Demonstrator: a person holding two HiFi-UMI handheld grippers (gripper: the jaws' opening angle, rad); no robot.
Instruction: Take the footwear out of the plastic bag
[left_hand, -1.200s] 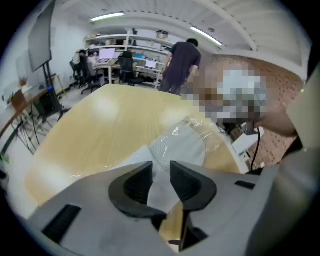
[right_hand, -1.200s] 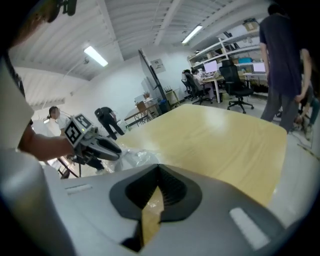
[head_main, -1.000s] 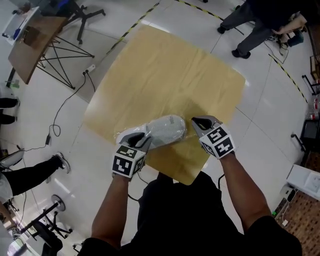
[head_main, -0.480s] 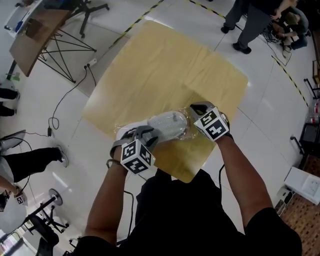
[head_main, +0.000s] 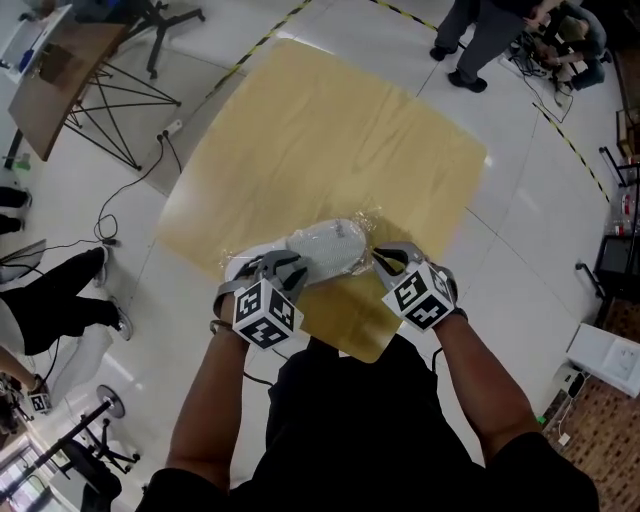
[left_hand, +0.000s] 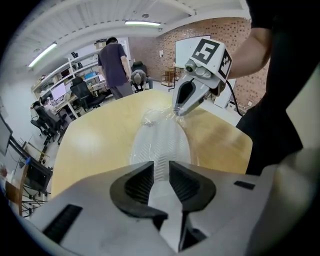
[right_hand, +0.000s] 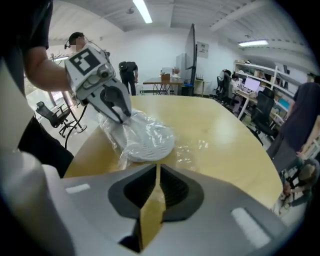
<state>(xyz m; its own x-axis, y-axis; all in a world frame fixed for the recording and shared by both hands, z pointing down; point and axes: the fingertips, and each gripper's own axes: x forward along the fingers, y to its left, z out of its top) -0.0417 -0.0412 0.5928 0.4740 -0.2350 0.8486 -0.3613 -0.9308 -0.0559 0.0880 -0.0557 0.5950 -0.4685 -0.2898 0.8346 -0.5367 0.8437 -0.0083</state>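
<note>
Pale tiled floor (head_main: 540, 200); brick wall (left_hand: 235, 30); ceiling strip lights (left_hand: 142, 22).

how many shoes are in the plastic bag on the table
1: a white shoe, sole showing, inside the plastic bag near the table's front edge. A second may be hidden beneath it.

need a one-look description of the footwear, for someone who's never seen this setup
Find the big pale-wood table. Near its edge closest to the person lies a white shoe, wrapped in a crinkly clear plastic bag. Nothing else lies on the tabletop, so the glossy white bundle stands out.
</note>
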